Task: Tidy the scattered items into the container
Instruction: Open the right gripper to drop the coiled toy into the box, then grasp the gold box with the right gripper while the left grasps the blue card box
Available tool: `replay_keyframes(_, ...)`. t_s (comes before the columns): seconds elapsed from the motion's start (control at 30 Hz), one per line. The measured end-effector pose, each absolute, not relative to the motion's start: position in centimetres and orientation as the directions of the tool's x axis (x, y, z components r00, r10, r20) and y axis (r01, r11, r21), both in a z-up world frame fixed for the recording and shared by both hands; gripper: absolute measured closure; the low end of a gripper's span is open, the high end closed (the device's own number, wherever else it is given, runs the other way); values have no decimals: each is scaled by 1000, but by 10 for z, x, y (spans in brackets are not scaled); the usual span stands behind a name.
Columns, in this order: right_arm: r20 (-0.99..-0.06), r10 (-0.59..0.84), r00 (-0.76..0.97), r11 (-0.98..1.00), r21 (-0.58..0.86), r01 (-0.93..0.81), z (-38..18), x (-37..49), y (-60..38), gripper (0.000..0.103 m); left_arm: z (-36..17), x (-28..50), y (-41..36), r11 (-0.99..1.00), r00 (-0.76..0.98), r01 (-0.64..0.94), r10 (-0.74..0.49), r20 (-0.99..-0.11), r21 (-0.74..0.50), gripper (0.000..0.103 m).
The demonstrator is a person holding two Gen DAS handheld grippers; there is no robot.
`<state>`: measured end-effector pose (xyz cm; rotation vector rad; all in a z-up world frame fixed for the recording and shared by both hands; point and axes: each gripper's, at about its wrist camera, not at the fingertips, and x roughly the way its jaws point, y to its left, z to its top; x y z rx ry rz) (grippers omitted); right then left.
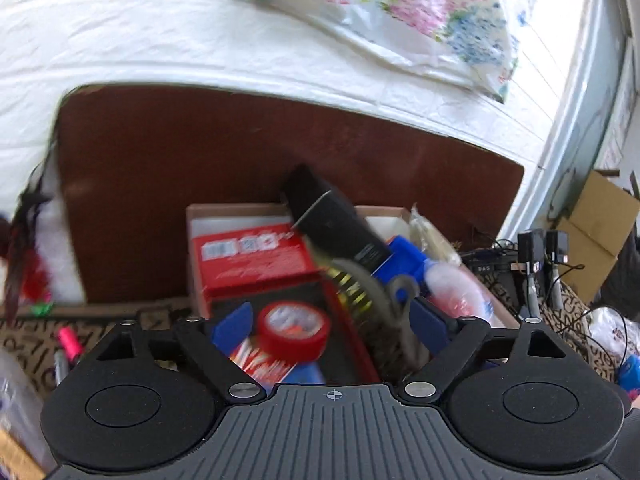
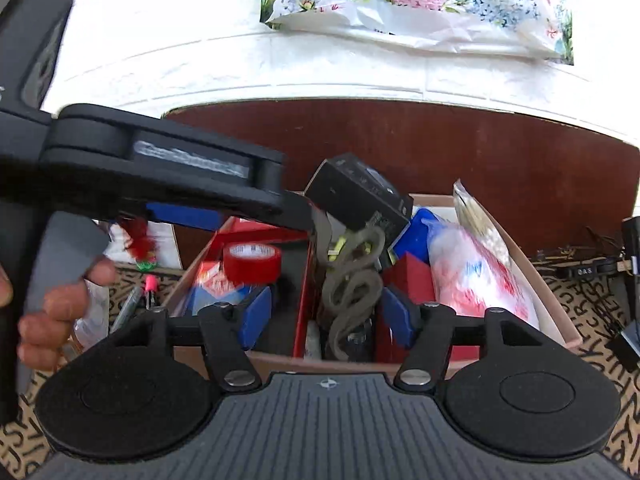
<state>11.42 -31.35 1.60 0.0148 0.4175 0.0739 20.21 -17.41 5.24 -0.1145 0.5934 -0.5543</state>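
A brown cardboard box (image 2: 532, 280) stands on the patterned cloth, full of items: a red tape roll (image 2: 251, 263), a black box (image 2: 360, 196) leaning on top, a grey scissors-like tool (image 2: 352, 292), a blue item (image 2: 416, 232) and a white-red plastic packet (image 2: 480, 280). My right gripper (image 2: 325, 314) is open and empty just in front of the box. My left gripper (image 1: 330, 326) is open and empty above the box, over the tape roll (image 1: 294, 332) and the red carton (image 1: 256, 256). The left gripper's body (image 2: 160, 168) crosses the right wrist view.
A pink marker (image 2: 150, 285) and a grey pen (image 2: 128, 308) lie on the cloth left of the box. A dark wooden board (image 2: 440, 148) stands behind it against the white wall. Chargers and cables (image 1: 540, 256) lie at the right. A floral bag (image 2: 420, 8) hangs above.
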Motion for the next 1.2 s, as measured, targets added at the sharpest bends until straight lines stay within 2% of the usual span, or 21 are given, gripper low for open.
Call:
replay_keyframes(0.13, -429, 95, 898, 995, 60, -77, 9, 114, -310, 34, 44, 189, -160, 863, 689, 437, -502, -523, -254, 5)
replay_keyframes(0.2, -436, 96, 895, 995, 64, -76, 11, 111, -303, 23, 41, 181, -157, 865, 682, 436, -497, -536, -248, 4)
replay_keyframes(0.33, -406, 111, 907, 994, 40, -104, 22, 94, -291, 13, 38, 158, -144, 859, 670, 439, -508, -541, -262, 2)
replay_keyframes(0.4, -382, 114, 917, 993, 19, -116, 29, 81, -284, 4, 38, 143, -133, 860, 686, 430, -509, -520, -274, 0)
replay_keyframes(0.47, -372, 121, 920, 991, -5, -133, 34, 70, -277, 1, 37, 129, -121, 869, 709, 408, -495, -502, -280, 0)
replay_keyframes(0.73, -395, 210, 894, 970, -28, -240, 27, 38, -233, 0, 19, 77, -75, 878, 717, 342, -475, -511, -336, 0)
replay_keyframes(1.0, -452, 302, 839, 928, -63, -368, 6, 17, -178, 0, -16, 49, -8, 881, 731, 161, -410, -546, -445, 0)
replay_keyframes(1.2, -492, 331, 805, 910, -59, -410, -5, 23, -153, 1, -28, 54, 23, 897, 749, 82, -343, -567, -435, 0)
